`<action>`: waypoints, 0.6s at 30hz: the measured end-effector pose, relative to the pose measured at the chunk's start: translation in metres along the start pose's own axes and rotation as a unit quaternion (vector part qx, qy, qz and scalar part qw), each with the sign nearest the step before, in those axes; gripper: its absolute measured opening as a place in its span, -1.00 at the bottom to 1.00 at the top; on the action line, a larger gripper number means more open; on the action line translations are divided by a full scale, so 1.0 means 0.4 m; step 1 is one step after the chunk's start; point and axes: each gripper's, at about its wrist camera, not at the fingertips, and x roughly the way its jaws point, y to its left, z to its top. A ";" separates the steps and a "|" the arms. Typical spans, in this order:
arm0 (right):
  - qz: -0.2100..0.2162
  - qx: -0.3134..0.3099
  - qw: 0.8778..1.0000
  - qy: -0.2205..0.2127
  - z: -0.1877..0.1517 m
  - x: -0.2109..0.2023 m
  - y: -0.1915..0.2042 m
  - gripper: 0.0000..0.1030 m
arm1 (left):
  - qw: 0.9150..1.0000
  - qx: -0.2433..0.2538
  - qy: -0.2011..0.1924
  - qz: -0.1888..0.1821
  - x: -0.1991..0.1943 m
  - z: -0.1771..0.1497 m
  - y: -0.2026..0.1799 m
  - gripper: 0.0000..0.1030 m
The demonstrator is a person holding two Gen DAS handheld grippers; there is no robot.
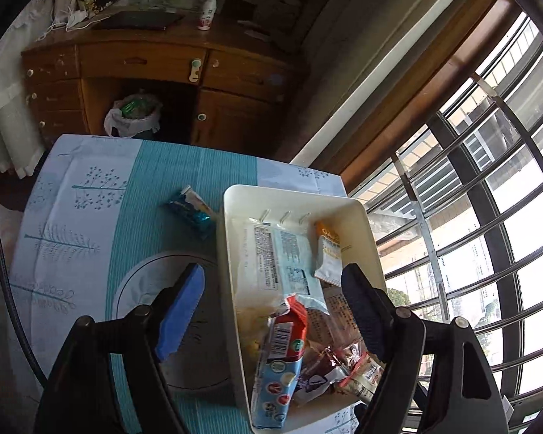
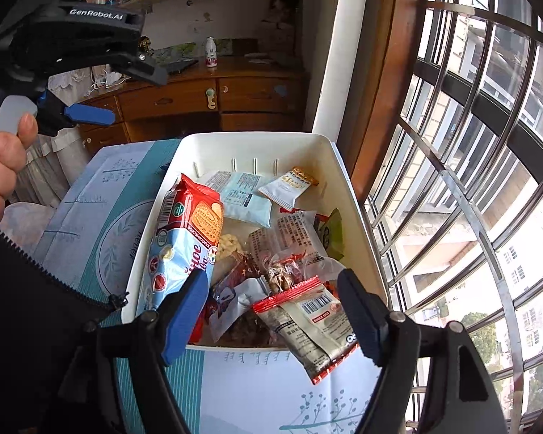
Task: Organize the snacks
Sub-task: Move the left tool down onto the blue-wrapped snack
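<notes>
A white bin [image 1: 231,238] [image 2: 347,195] stands on the blue patterned tablecloth and holds several snack packets, among them a red and blue biscuit pack [image 1: 280,354] [image 2: 184,238]. A red-edged packet [image 2: 307,325] hangs over the bin's near rim, between the open fingers of my right gripper [image 2: 275,318], not pinched. My left gripper [image 1: 275,311] is open and empty, straddling the bin's left wall from above; it also shows at upper left in the right wrist view [image 2: 126,94]. A blue snack packet [image 1: 192,209] lies on the cloth left of the bin.
A barred window [image 2: 470,181] runs along the table's right side. A wooden desk [image 1: 155,68] with a small white bottle [image 1: 207,12] stands behind, with a bagged waste bin [image 1: 134,115] under it. The table's edge is close to the bin on the window side.
</notes>
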 end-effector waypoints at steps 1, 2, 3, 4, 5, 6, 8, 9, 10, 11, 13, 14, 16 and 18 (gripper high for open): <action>-0.003 0.003 1.000 0.002 0.001 0.001 0.004 0.45 | 1.000 -0.005 0.002 0.001 -0.003 0.003 0.017 0.50; -0.006 0.005 1.000 0.005 0.001 0.001 0.009 0.45 | 1.000 -0.010 0.003 0.002 -0.005 0.006 0.030 0.50; -0.010 0.009 1.000 0.008 0.003 0.002 0.012 0.45 | 1.000 -0.015 0.005 0.005 -0.006 0.012 0.044 0.50; -0.013 0.012 1.000 0.010 0.005 0.003 0.015 0.46 | 1.000 -0.022 0.008 0.016 -0.007 0.020 0.061 0.50; -0.015 0.018 1.000 0.014 0.007 0.005 0.017 0.48 | 0.999 -0.028 0.010 0.023 -0.007 0.028 0.073 0.50; -0.018 0.025 0.999 0.019 0.011 0.007 0.020 0.50 | 0.999 -0.037 0.014 0.030 -0.007 0.039 0.088 0.50; -0.023 0.037 0.999 0.028 0.017 0.009 0.025 0.55 | 0.998 -0.049 0.020 0.027 -0.004 0.060 0.110 0.51; -0.024 0.046 0.998 0.030 0.020 0.010 0.027 0.56 | 0.998 -0.053 0.023 0.030 -0.002 0.072 0.120 0.53; -0.024 0.053 0.998 0.033 0.024 0.012 0.029 0.58 | 0.998 -0.054 0.027 0.036 0.003 0.085 0.128 0.53; -0.026 0.064 0.997 0.038 0.027 0.016 0.029 0.58 | 0.997 -0.054 0.032 0.041 0.009 0.097 0.133 0.53; -0.030 0.082 0.995 0.048 0.031 0.024 0.031 0.59 | 0.996 -0.058 0.043 0.053 0.030 0.124 0.150 0.53; -0.033 0.088 0.994 0.052 0.032 0.029 0.031 0.59 | 0.995 -0.061 0.048 0.057 0.040 0.135 0.156 0.53; -0.045 0.099 0.992 0.058 0.035 0.036 0.033 0.59 | 0.993 -0.072 0.064 0.066 0.073 0.162 0.178 0.53; -0.055 0.109 0.991 0.063 0.039 0.042 0.033 0.59 | 0.990 -0.084 0.082 0.078 0.111 0.183 0.202 0.53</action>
